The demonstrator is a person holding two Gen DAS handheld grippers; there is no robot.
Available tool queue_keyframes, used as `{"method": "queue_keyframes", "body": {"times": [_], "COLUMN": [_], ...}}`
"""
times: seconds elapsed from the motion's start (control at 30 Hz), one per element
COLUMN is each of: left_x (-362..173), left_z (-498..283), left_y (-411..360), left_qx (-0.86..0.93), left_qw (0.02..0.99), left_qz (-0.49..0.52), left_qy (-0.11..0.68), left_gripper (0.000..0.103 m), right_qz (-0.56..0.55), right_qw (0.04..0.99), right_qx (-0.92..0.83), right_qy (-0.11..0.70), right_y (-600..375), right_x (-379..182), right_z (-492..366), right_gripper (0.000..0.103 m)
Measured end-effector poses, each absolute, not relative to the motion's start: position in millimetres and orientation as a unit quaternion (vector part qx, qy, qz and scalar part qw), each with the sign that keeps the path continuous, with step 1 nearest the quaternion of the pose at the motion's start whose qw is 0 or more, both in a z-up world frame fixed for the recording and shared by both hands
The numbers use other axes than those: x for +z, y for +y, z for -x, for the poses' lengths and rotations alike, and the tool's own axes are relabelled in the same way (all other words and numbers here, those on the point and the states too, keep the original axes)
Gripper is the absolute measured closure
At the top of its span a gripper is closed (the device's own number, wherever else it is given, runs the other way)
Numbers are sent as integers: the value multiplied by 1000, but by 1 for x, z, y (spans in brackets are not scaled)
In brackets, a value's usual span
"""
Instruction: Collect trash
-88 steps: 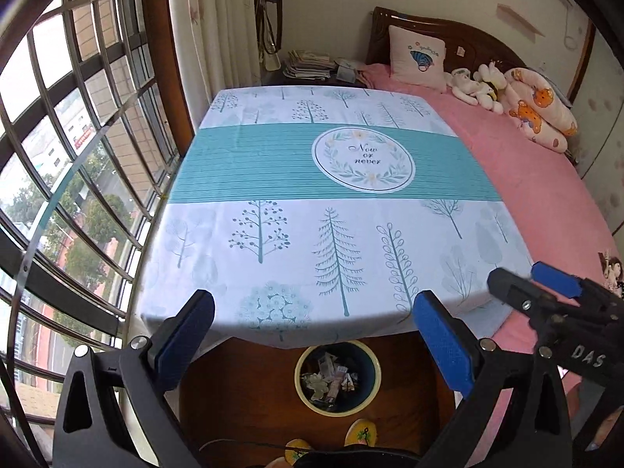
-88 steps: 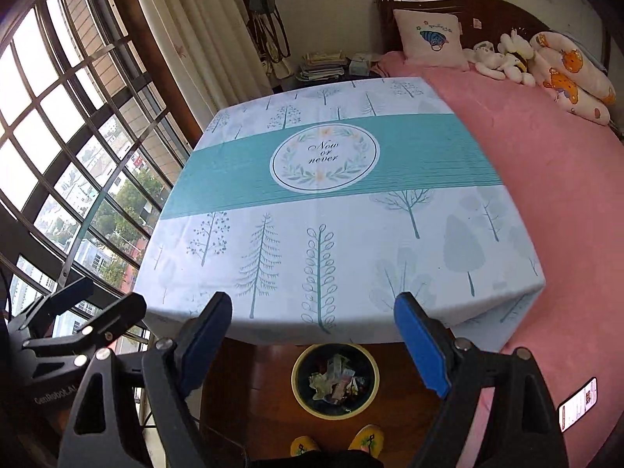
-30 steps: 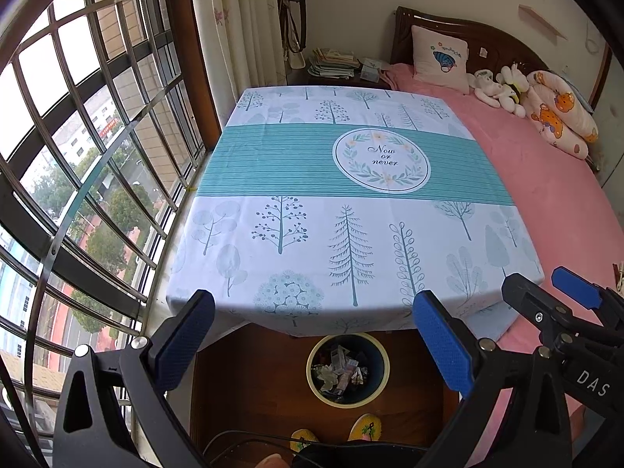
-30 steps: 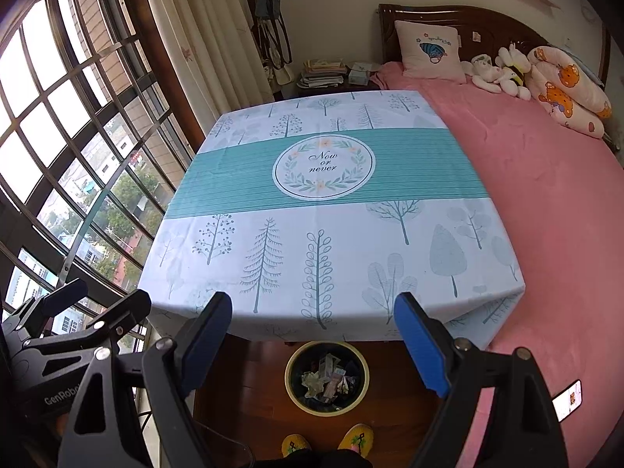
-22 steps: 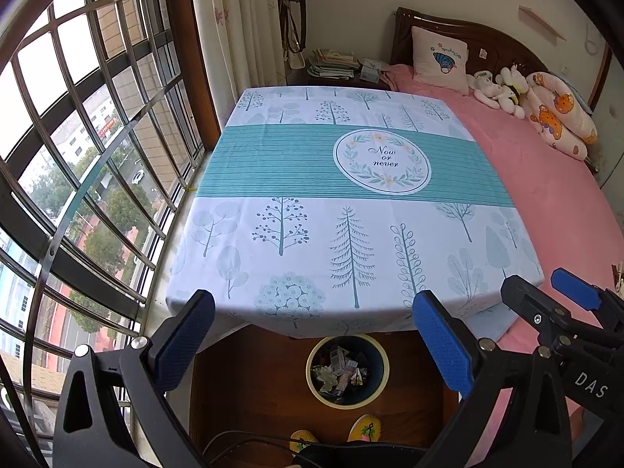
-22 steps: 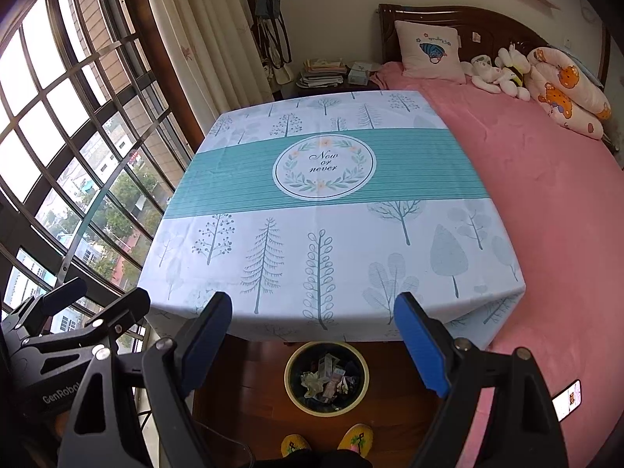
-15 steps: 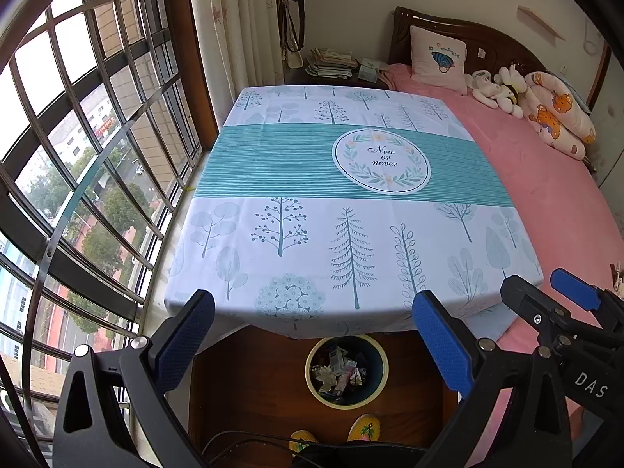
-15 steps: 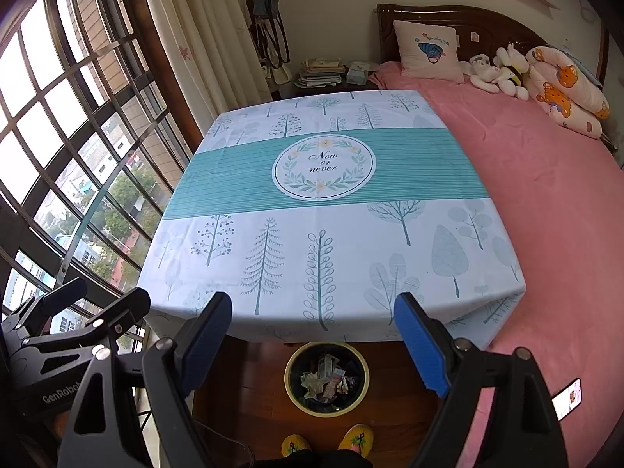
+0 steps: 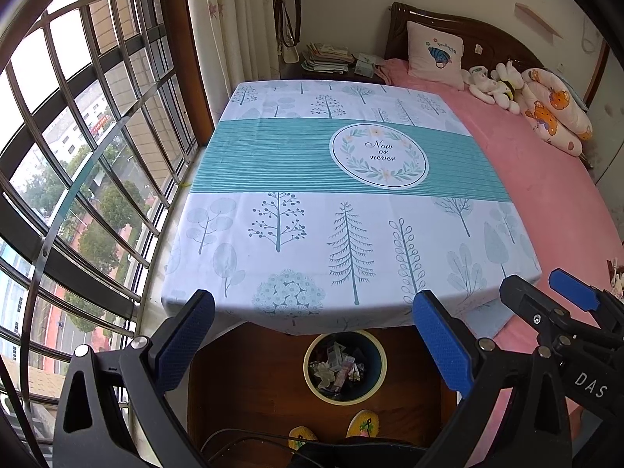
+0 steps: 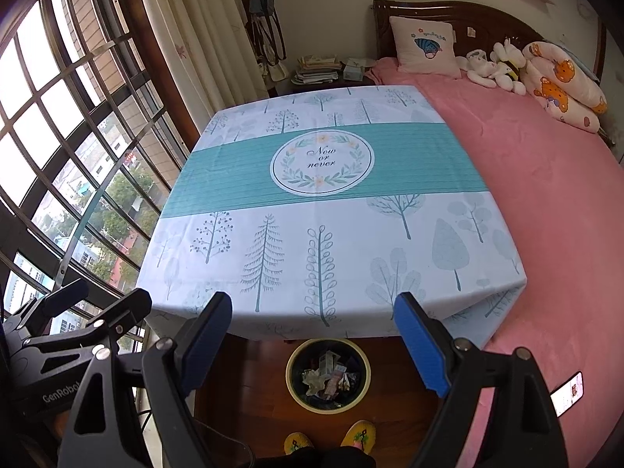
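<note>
Seemingly between pickups, the left gripper [image 9: 312,337] is held spread and empty above the table's near edge, so the trash bin [image 9: 345,366], already stocked with wrappers, is framed on the floor below. From the right wrist, the right gripper [image 10: 314,337] is likewise kept parted and empty over the bin [image 10: 328,375]; no litter is seen on the tablecloth [image 10: 331,210].
</note>
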State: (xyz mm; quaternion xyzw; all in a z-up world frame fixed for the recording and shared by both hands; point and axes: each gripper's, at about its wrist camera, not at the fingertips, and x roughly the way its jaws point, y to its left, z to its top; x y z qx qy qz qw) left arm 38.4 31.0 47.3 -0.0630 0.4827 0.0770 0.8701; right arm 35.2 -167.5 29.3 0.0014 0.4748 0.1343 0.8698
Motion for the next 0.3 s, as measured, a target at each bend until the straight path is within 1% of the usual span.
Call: {"method": "queue_keyframes", "body": {"times": [0.3], "left_x": [46], "left_z": [-38], "left_y": [31], "left_qx": [78], "left_qw": [870], "left_qz": [63], "left_qy": [483], "left_gripper": [3], "right_qz": [-1], "right_qw": [870], "right_qx": [134], "right_qy": [475], "right_y": [-168], "right_x": [29], "right_z": [-35], "right_gripper": [17]}}
